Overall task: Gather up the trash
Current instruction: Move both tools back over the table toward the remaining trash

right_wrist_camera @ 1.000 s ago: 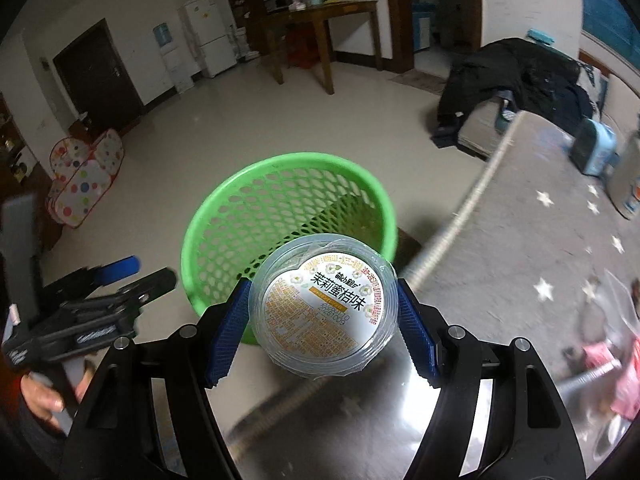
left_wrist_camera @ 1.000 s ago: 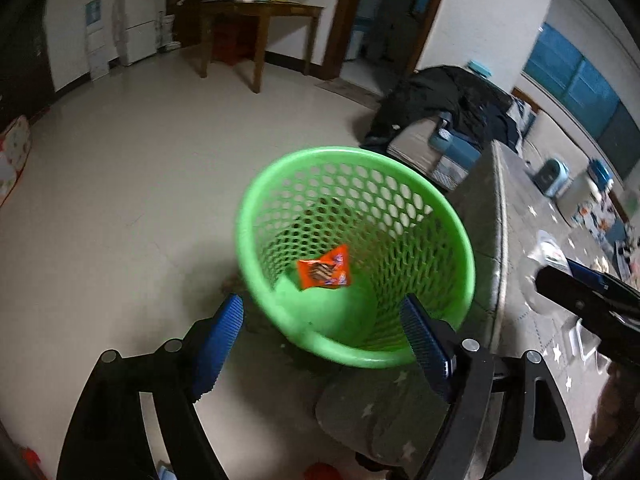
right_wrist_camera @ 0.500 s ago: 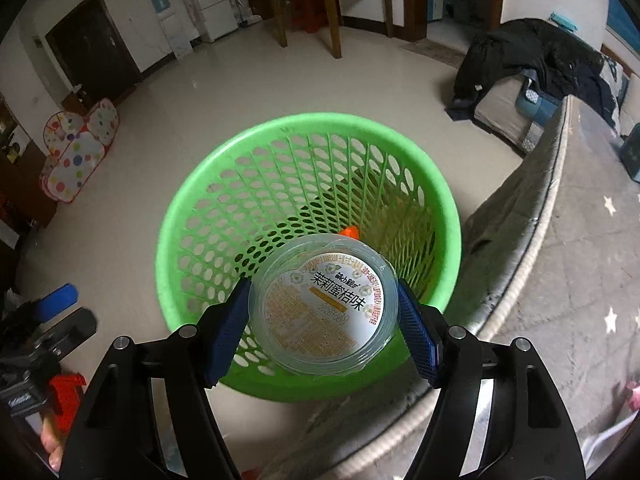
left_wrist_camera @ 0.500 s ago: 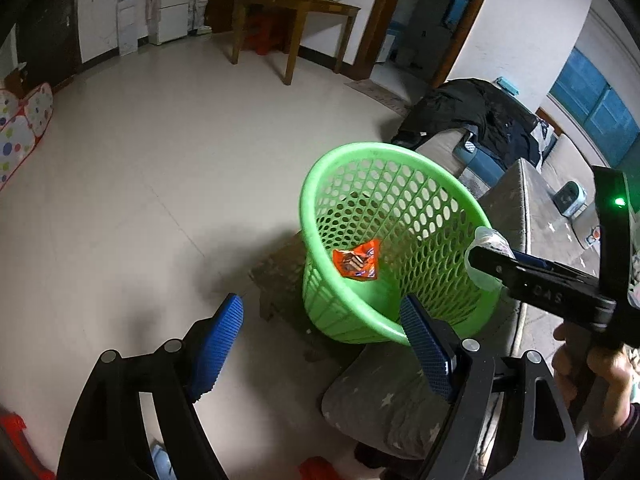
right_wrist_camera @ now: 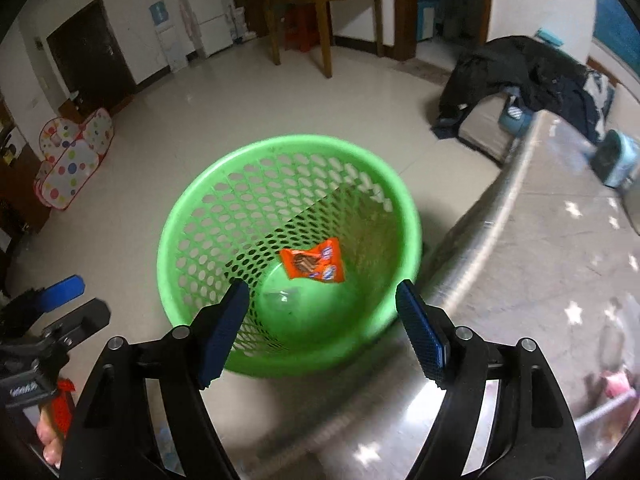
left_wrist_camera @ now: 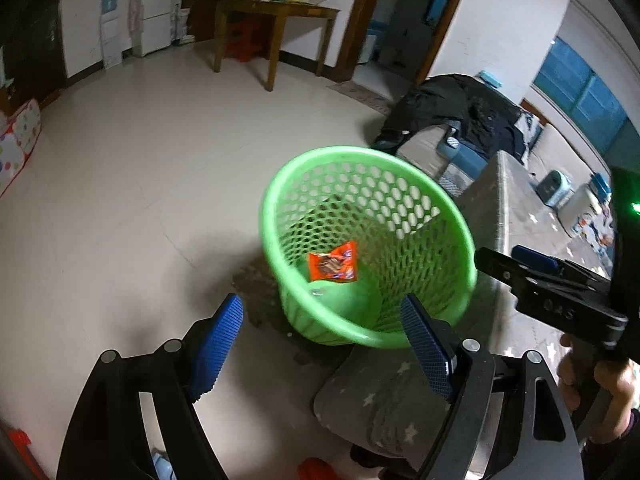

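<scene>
Our right claw (right_wrist_camera: 320, 320), jaws just opened and empty, hangs over the basket (right_wrist_camera: 192, 204); a clear cup (right_wrist_camera: 288, 296) lies faintly below, beside the wrapper (right_wrist_camera: 314, 260). Left claw (left_wrist_camera: 320, 340) stands apart, empty. Such trash looks light and crushable, so we'd pinch rims gently.

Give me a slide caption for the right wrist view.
Open right gripper above a green mesh basket holding an orange snack wrapper.

A home's living room is showing here: a fridge (right_wrist_camera: 208, 16), wooden table (right_wrist_camera: 324, 0), polka-dot play tent (right_wrist_camera: 72, 160) and clothes (right_wrist_camera: 532, 68) heaped nearby.
</scene>
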A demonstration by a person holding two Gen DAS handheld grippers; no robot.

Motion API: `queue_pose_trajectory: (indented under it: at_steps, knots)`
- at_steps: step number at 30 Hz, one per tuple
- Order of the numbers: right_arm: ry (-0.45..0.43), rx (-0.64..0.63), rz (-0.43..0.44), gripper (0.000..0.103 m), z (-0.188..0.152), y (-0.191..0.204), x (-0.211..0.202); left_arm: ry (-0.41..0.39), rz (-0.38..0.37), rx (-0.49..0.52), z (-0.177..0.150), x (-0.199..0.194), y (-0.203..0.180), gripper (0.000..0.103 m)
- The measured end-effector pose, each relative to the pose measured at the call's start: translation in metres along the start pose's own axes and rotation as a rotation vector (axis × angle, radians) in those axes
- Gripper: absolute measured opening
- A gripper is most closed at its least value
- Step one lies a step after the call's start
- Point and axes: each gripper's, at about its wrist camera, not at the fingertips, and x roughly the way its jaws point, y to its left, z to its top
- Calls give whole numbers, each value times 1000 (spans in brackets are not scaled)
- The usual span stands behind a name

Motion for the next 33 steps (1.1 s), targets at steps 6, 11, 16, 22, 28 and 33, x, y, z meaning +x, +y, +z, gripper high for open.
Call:
queue_pose_trajectory:
  at_steps: [6, 11, 16, 22, 28, 33]
  knots:
    - [-56, 36, -23, 76, -20, -32, -48, -6, -39, 49, -1, -4, -35, 79]
    - [-107, 43, -92, 78, -39, -63, -93, -6, -70, 88, -3, -7, -62, 79]
    - [-152, 91, -148, 78, -61, -102, -133, 8, -104, 135, -11, -6, -92, 79]
    - [-183, 214, -212, 78, -97, -173, -180, 15, -137, 185, -16, -4, -132, 79]
    - [-152, 339, -308, 78, -142, -242, -210, 29, -179, 236, -23, -4, -165, 80]
    - [-121, 426, -343, 78, -180, -280, -218, 41, -235, 295, -31, -6, -197, 80]
